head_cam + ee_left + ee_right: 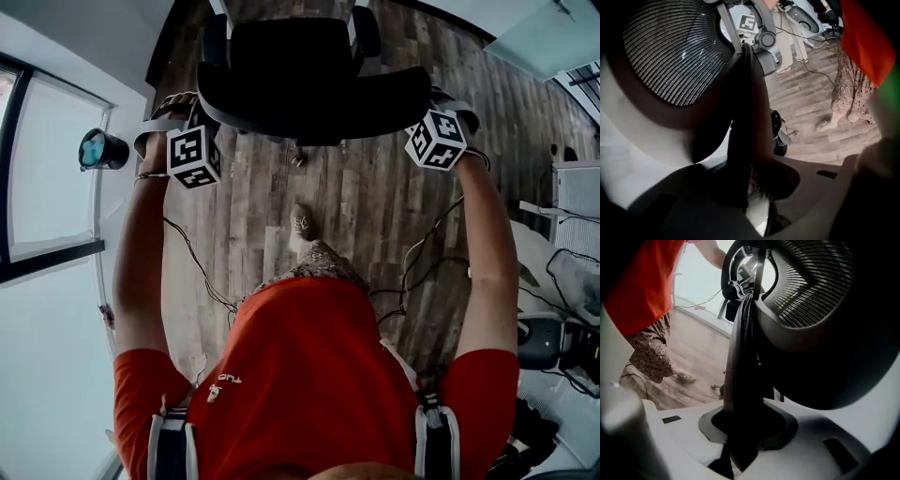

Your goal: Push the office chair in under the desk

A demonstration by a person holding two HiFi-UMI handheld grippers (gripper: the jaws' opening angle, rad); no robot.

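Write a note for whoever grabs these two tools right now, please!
Left tool: clamped on the chair, left edge of its back.
Right tool: clamped on the right edge.
Chair: on the wood floor, in front of the person.
Done: both grips.
Left to do: roll the chair under the desk, which I cannot clearly make out, then let go.

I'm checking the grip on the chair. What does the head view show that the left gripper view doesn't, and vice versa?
Head view only: the full backrest width of the office chair from above, left gripper and right gripper at its ends. Left gripper view only: the backrest rim clamped between its fingers, mesh close up. Both: wood floor, the person's orange shirt.
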